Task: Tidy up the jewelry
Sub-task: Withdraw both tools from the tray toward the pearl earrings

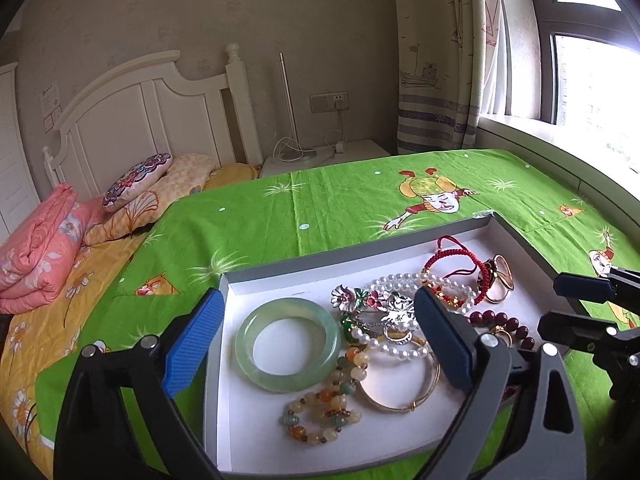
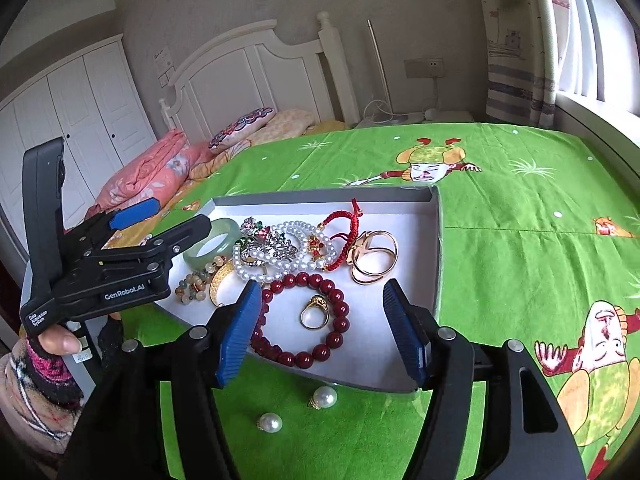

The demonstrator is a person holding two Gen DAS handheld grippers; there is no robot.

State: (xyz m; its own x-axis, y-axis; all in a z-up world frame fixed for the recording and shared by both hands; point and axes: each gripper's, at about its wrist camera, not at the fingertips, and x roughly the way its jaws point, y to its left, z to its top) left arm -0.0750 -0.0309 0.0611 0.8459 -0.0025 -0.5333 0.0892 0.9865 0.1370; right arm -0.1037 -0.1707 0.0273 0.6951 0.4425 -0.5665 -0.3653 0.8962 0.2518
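Note:
A white-lined grey box (image 1: 256, 288) (image 2: 400, 352) lies on the green bedsheet and holds mixed jewelry. In it are a jade bangle (image 1: 286, 344) (image 2: 210, 250), pearl strands (image 1: 400, 284) (image 2: 296, 236), a red cord bracelet (image 1: 452, 258) (image 2: 340, 220), a dark red bead bracelet (image 2: 320, 320), a gold ring (image 2: 315, 314), gold bangles (image 1: 400, 396) (image 2: 374, 256) and a mixed bead bracelet (image 1: 320, 412). Two pearl earrings (image 2: 324, 397) (image 2: 270, 423) lie on the sheet outside the box. My left gripper (image 1: 320, 336) (image 2: 160, 216) is open over the box's left half. My right gripper (image 2: 320, 332) (image 1: 568, 300) is open over the box's near edge.
The green cartoon sheet (image 1: 340, 200) covers the bed. Pillows and a folded pink quilt (image 1: 36, 248) lie by the white headboard (image 1: 152, 112). A nightstand with cables (image 1: 320, 156), a curtain and a window (image 1: 592, 80) stand beyond. A white wardrobe (image 2: 80, 100) is at left.

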